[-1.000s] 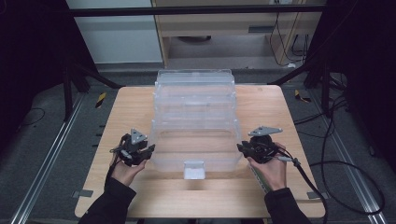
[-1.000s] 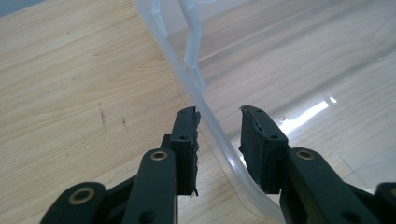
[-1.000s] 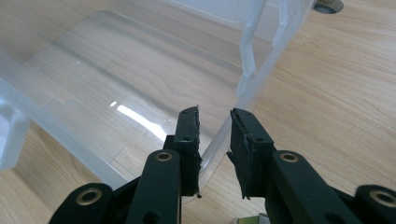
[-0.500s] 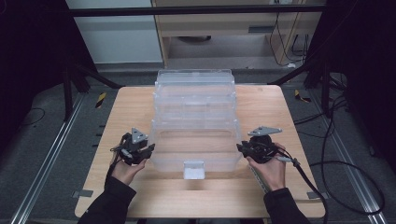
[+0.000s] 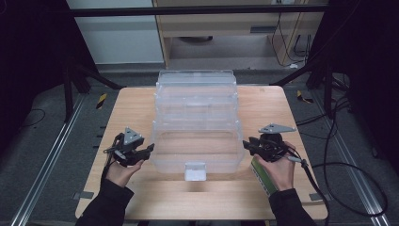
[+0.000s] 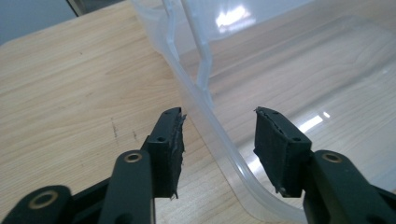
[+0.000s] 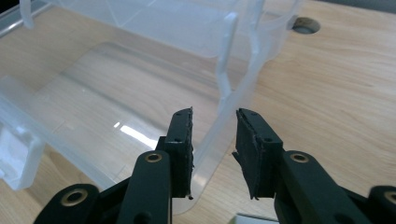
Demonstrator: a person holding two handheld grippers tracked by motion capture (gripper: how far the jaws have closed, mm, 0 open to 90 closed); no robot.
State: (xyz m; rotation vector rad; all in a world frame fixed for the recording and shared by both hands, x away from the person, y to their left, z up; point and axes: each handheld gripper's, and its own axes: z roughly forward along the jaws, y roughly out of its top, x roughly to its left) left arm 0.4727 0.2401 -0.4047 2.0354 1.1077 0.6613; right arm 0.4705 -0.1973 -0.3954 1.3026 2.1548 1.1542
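A clear plastic storage box (image 5: 195, 122) with stepped tiers stands in the middle of the wooden table (image 5: 127, 108). My left gripper (image 5: 149, 149) is at its front left corner. In the left gripper view the box's curved wall (image 6: 205, 93) runs between the jaws of that gripper (image 6: 218, 114); they have just been opening, and the pads stand off the wall. My right gripper (image 5: 245, 145) is at the front right corner. The box's side rim (image 7: 224, 93) sits between its jaws (image 7: 215, 113), which have also been opening and show a narrow gap on each side.
A white latch (image 5: 195, 171) sits on the box's front face. A green strip (image 5: 263, 178) lies under the right hand near the table's front edge. A round cable hole (image 7: 304, 24) is in the table beside the box. Cables trail on the floor at the right.
Both hands and the box keep their places; from above the jaws' spread looks much the same.
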